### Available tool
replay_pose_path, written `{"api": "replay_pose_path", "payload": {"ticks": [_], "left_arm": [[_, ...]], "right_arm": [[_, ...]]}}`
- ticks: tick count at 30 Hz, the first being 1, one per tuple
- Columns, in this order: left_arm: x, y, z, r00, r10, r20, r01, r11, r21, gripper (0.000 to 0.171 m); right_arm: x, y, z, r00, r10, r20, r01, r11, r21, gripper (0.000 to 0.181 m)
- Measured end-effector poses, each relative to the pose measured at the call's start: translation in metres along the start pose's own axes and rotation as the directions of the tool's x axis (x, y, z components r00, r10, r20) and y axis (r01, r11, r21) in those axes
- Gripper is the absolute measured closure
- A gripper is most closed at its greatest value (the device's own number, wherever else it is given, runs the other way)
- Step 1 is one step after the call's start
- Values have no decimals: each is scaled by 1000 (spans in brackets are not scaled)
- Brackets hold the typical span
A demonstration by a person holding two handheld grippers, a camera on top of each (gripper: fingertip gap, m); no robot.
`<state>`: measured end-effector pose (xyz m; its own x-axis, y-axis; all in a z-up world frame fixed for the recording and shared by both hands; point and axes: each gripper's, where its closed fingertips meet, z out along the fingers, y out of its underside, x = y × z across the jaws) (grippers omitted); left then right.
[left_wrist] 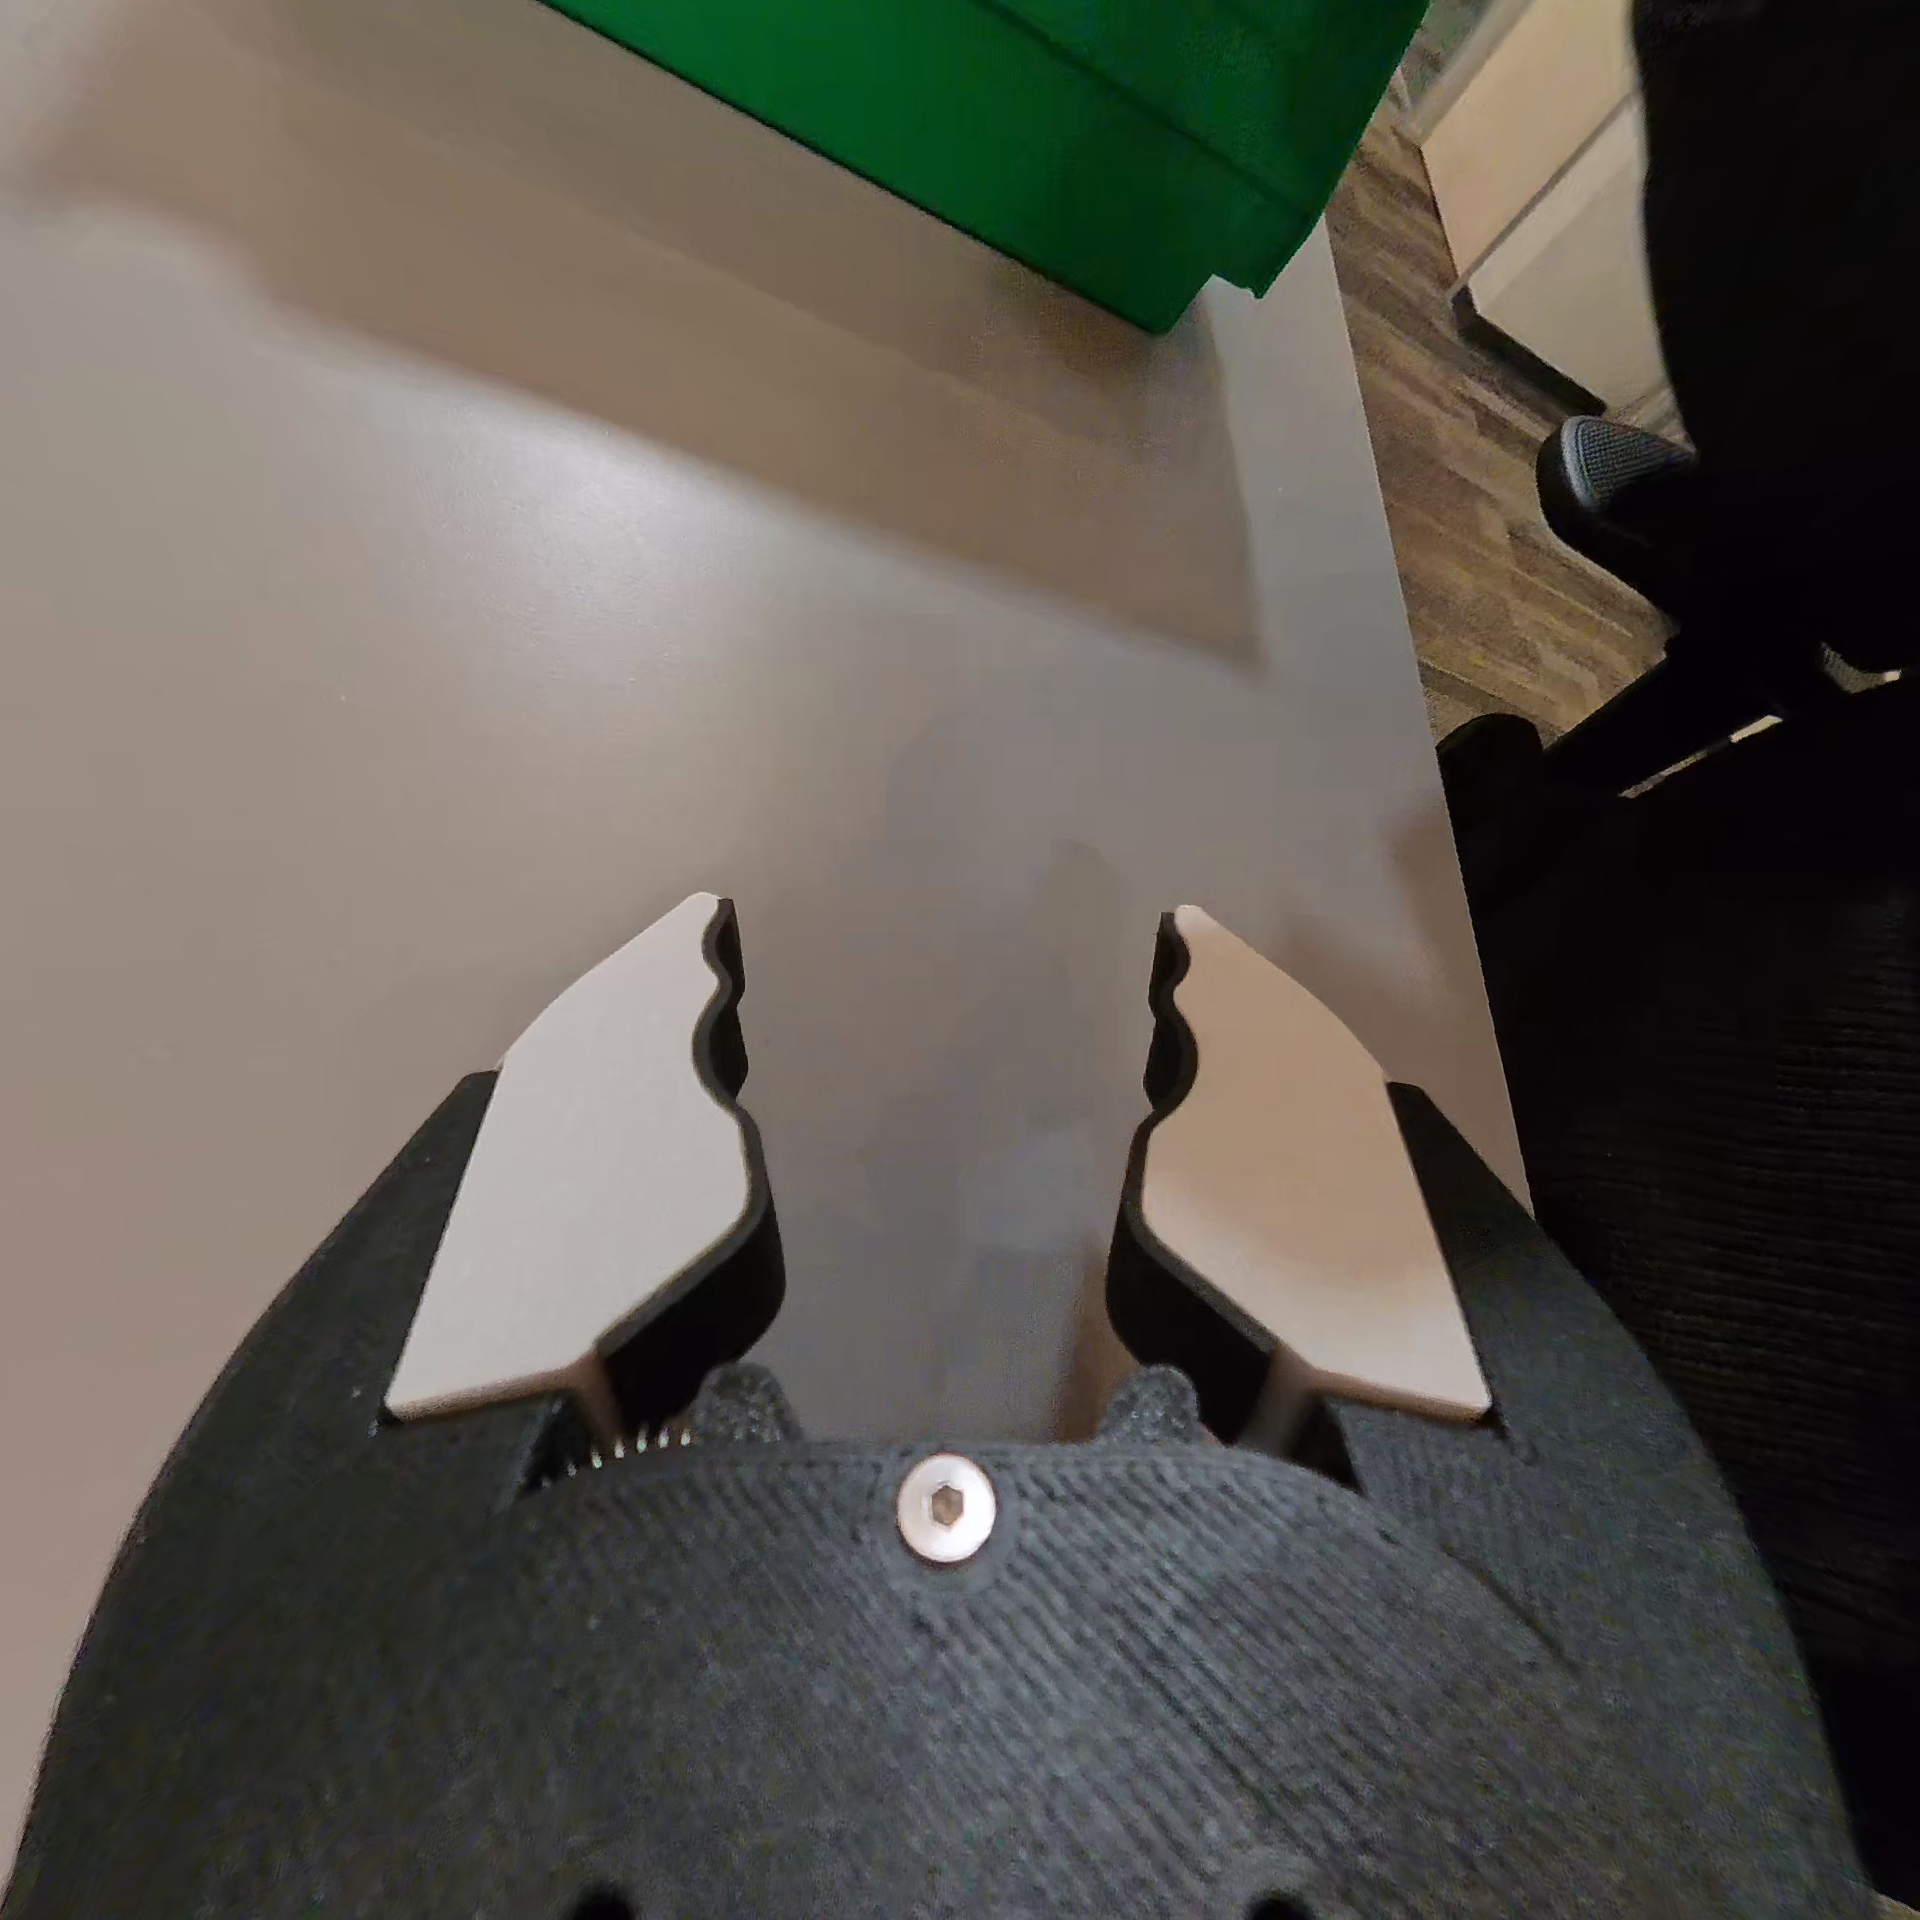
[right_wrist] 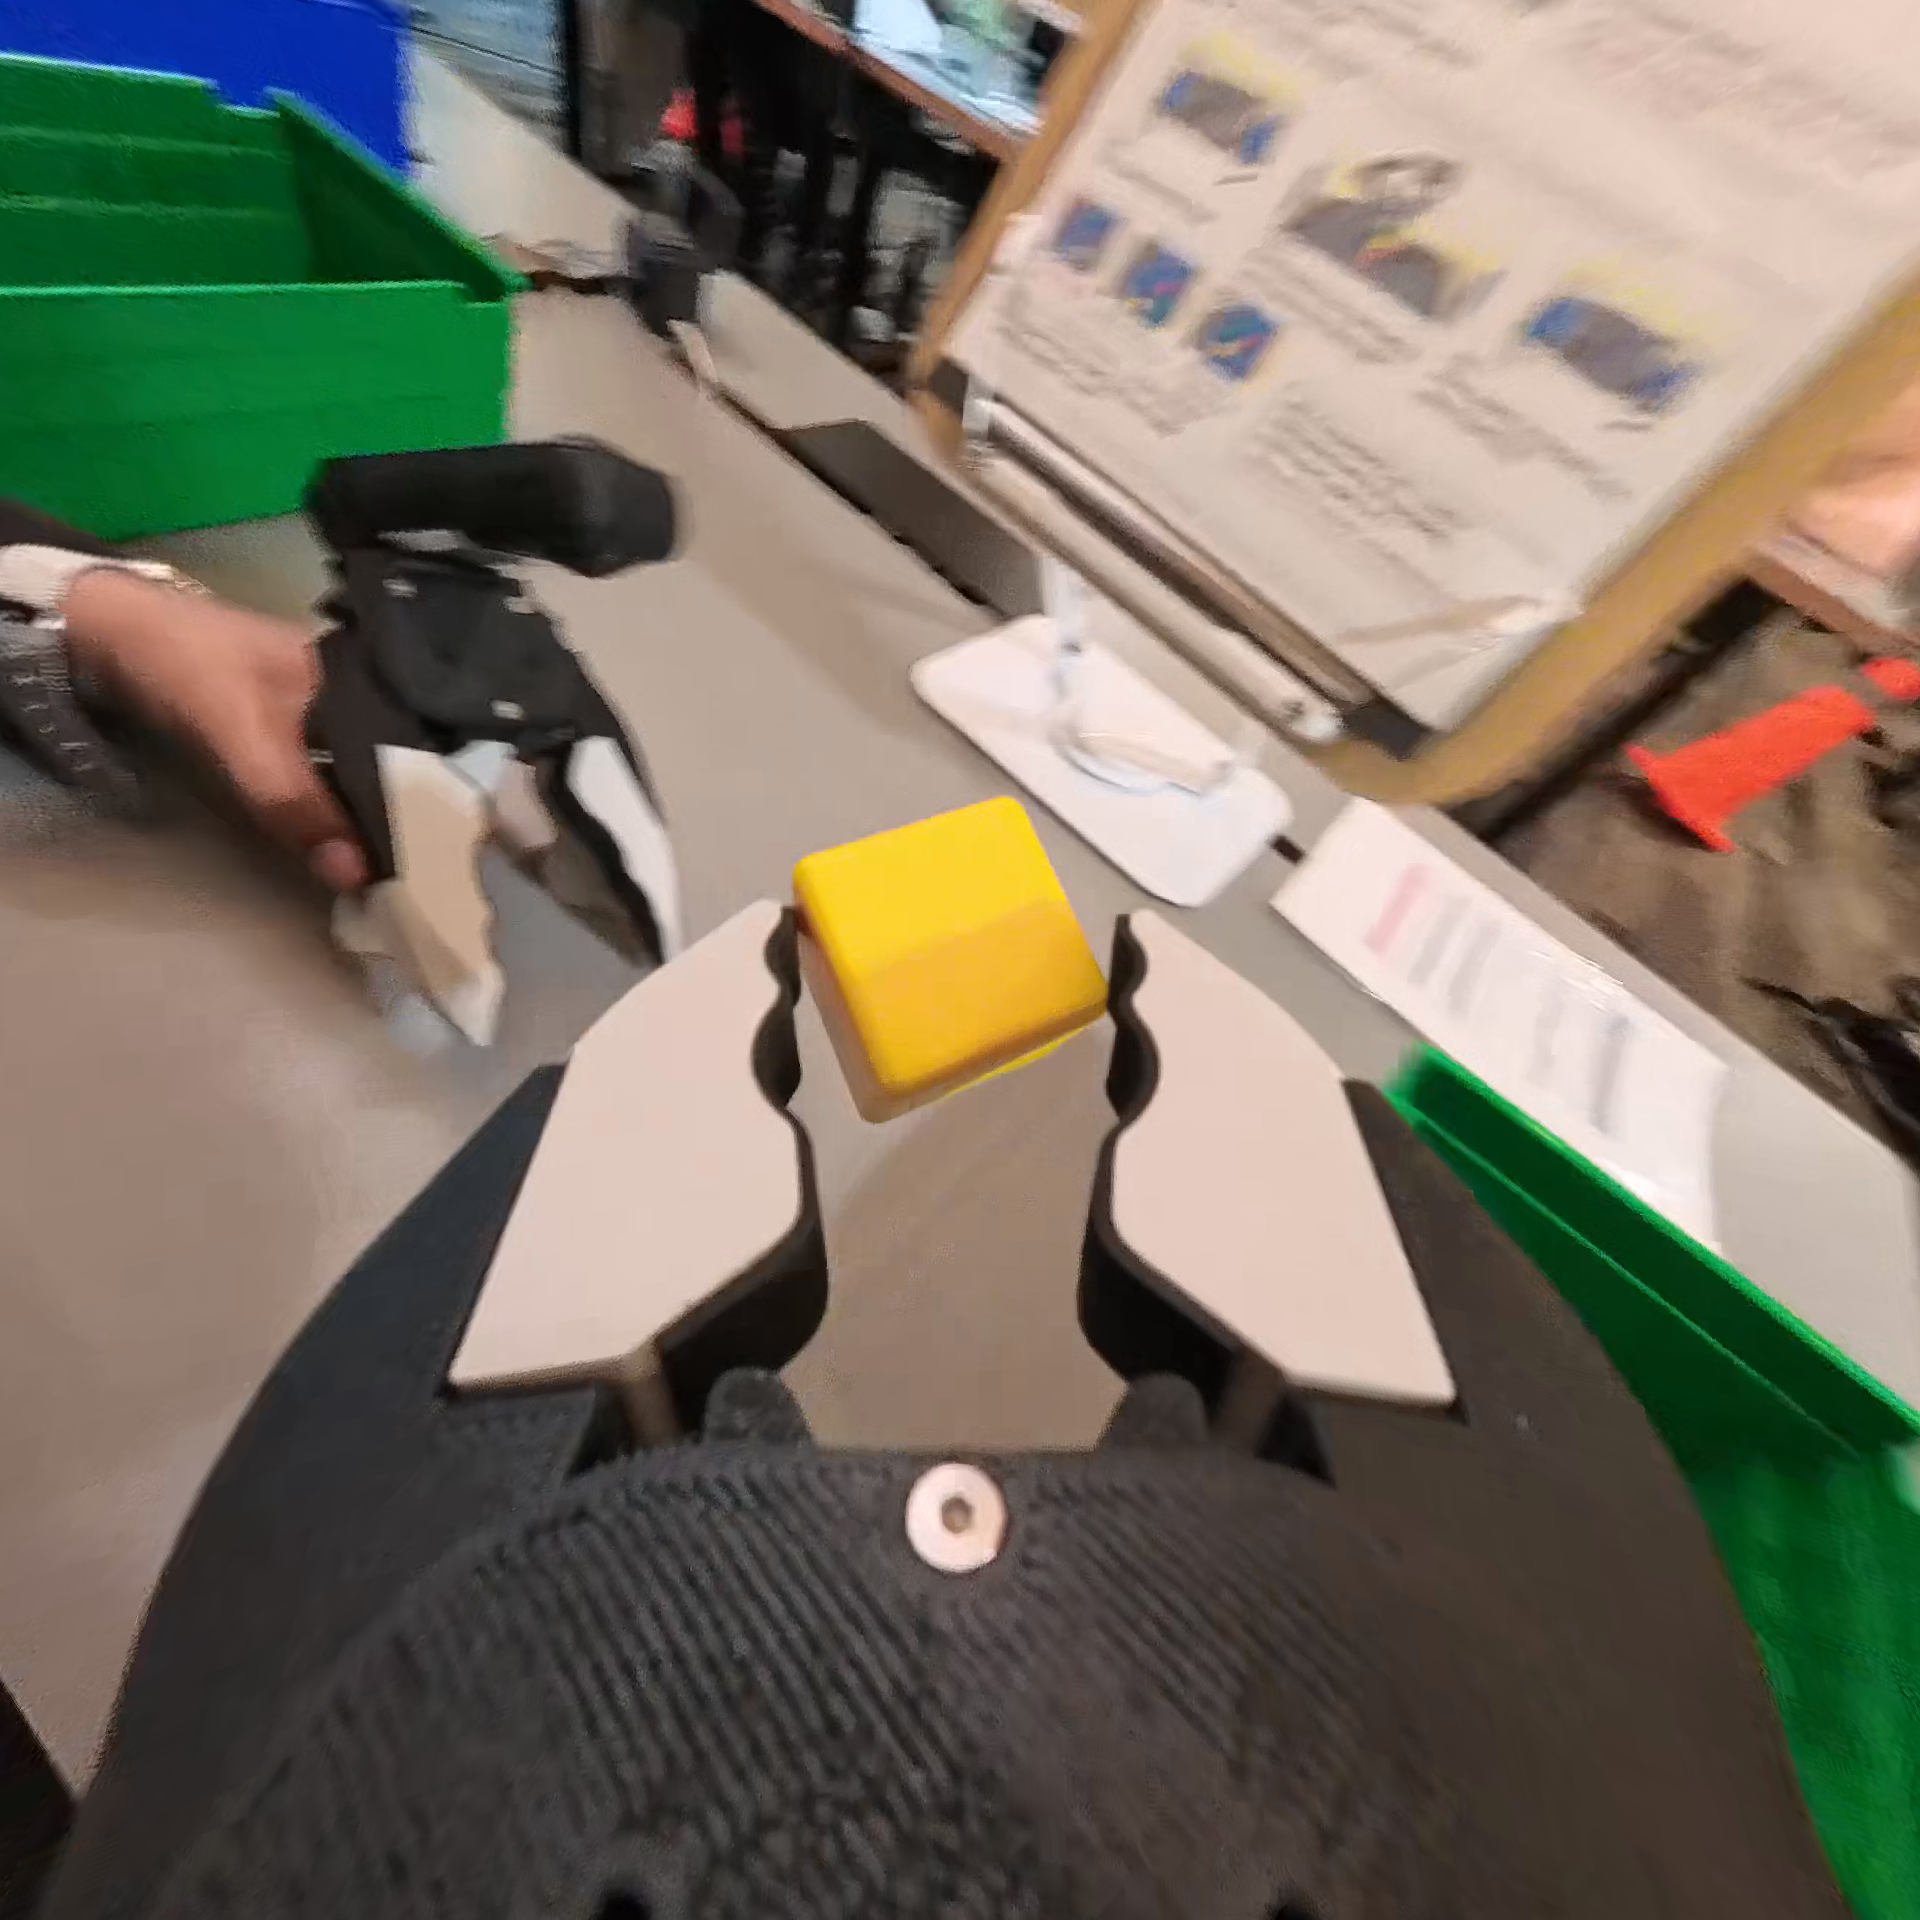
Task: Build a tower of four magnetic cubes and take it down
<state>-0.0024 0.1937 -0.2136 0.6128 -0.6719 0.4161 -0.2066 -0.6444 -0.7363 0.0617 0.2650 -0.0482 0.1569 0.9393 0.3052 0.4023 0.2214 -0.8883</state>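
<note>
Currently the left gripper (left_wrist: 945, 925) hangs over bare grey table (left_wrist: 436, 665), jaws spread wide with nothing between them. Ahead of the jaws and to their right the table edge (left_wrist: 1382, 644) runs close by, with wood-patterned floor (left_wrist: 1455, 499) and a black chair (left_wrist: 1714, 520) beyond it; a green bin (left_wrist: 1039, 135) stands well ahead, and open tabletop lies to the left.

The right gripper (right_wrist: 951, 940) has its jaws partly closed on a yellow cube (right_wrist: 951, 956), which sits tilted at the fingertips — both tips meet its sides, and it appears clear of the table. A second green bin (right_wrist: 1662, 1278) crowds the right finger's outer side.

Only the right wrist view shows the left gripper from outside: a hand (right_wrist: 218, 717) grips its handle, fingers angled down toward the table, left of the cube. That view alone also shows a white stand (right_wrist: 1101, 758), a printed sheet (right_wrist: 1496, 987) and a poster board (right_wrist: 1455, 260) ahead, though blurred.
</note>
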Motion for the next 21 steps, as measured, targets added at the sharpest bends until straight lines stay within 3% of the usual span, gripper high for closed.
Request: {"api": "replay_pose_path", "payload": {"ticks": [3,6,9,12,14,21], "left_arm": [[0,0,0,1000,6,6,-6,1000,-4,96],[0,1,1,1000,7,8,-7,1000,-5,96],[0,0,1,1000,7,9,-7,1000,-5,96],[0,1,1,1000,10,14,-10,1000,-8,97],[0,1,1,1000,15,17,-15,1000,-12,97],[0,1,1,1000,14,13,-13,1000,-11,97]], "right_arm": [[62,25,-52,973,5,-231,-32,993,-113,123],[116,88,-95,916,68,-396,-184,947,-262,123],[150,162,-114,856,206,-474,-391,858,-333,123],[155,219,-113,808,307,-502,-518,777,-359,123],[155,245,-114,803,286,-523,-533,737,-416,122],[153,261,-113,800,257,-542,-543,695,-472,122]]}}
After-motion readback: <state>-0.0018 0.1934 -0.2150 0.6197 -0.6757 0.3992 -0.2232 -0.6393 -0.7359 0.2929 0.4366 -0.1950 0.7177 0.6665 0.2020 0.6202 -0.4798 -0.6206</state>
